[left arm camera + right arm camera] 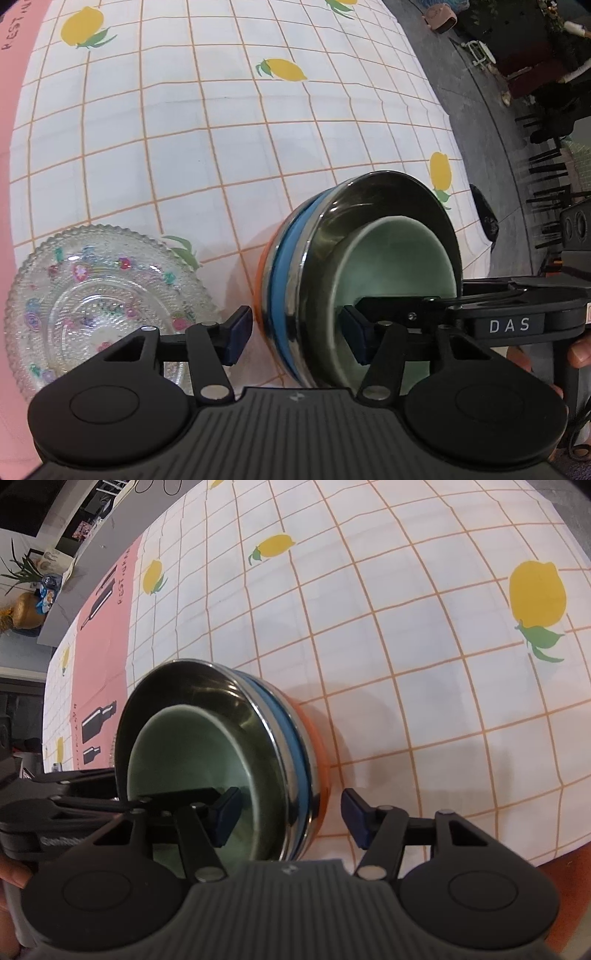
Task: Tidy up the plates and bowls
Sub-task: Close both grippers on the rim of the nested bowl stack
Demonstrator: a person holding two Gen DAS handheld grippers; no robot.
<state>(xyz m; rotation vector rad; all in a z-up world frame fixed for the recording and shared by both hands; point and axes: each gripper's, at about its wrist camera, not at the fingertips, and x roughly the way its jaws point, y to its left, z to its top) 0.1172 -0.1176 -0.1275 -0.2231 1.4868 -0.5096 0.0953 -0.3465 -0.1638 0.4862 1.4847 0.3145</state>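
A: Bowls (369,266) sit nested on the cloth (184,147), right of the glass plate (99,295).

B: Both grippers (295,336) (290,818) straddle the rim, jaws open, not gripping. Uneven closing could tip the stack.

Both wrist cams look steeply down, close over the tablecloth (221,155). Left cam sees the bowl stack (354,280) from its left, right cam from the opposite side (221,760); that stack is the overlap.
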